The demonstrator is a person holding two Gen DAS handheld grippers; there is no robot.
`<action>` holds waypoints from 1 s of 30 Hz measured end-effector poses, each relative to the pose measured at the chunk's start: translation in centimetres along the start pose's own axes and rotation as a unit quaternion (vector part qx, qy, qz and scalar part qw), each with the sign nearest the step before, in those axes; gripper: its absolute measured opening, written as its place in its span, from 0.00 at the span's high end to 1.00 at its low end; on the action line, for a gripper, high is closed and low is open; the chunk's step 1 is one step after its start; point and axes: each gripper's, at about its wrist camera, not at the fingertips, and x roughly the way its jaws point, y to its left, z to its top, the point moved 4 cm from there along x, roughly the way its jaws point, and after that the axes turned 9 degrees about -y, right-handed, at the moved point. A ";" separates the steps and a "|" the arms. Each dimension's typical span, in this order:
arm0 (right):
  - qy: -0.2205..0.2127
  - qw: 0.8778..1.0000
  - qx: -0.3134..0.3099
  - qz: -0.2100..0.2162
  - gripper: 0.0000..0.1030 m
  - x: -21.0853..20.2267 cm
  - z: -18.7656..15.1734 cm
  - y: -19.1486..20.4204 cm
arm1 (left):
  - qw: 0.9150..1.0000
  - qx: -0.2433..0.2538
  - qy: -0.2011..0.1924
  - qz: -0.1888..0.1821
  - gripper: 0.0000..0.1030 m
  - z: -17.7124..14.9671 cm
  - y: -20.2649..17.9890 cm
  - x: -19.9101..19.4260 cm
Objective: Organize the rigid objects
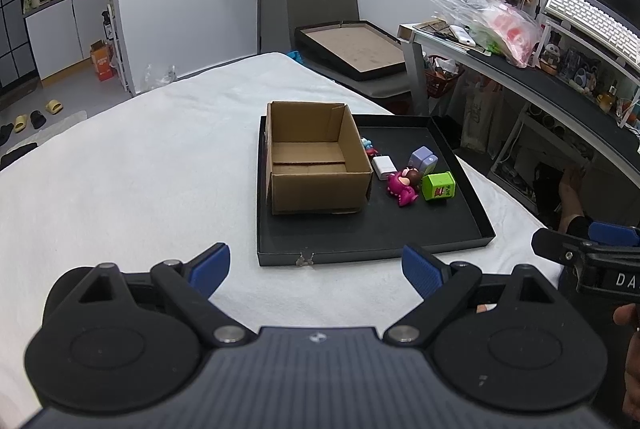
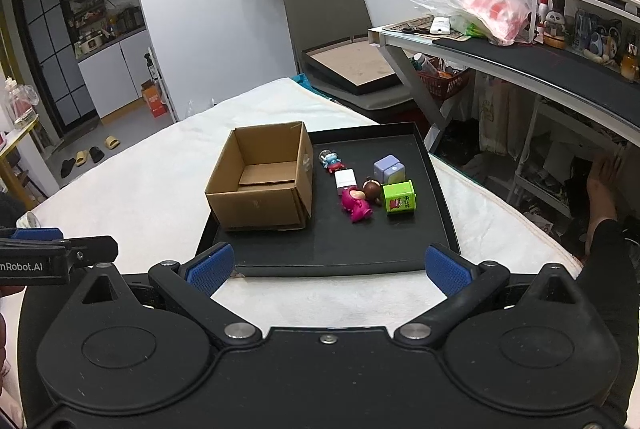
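Left gripper (image 1: pixel 316 271) wide open, level, holding nothing. Right gripper (image 2: pixel 328 265) same: jaws spread, nothing held. Side by side, near each other, both pointing forward, tips apart from everything.

Even, cool indoor light fills both your wrist views; its source is out of frame. The white tabletop (image 1: pixel 152 165) reads bright, close to washed out at its far end, while the black tray (image 2: pixel 340 253) stays matte with no glare. You get only a soft, short shadow under the cardboard box (image 2: pixel 260 197). Faint sheen sits on the clear plastic bag (image 2: pixel 472 1) on the desk. Fisheye distortion bows the desk edge (image 1: pixel 560 97) and bends the walls; dark vignetting clips your upper corners. Focus holds at the centre, softening slightly toward the rims. Left-hand kitchen alcove (image 2: pixel 104 17) sits dimmer
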 end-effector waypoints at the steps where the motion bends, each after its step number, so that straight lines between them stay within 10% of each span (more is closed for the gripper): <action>1: 0.000 1.000 -0.001 0.000 0.00 0.0 0.0 0.0 | 1.000 0.000 0.001 0.000 0.11 0.0 0.0 0.0; 30: 0.026 0.999 0.010 -0.017 0.00 4.1 0.2 -1.0 | 0.999 -0.013 0.029 0.007 0.11 1.5 1.5 4.9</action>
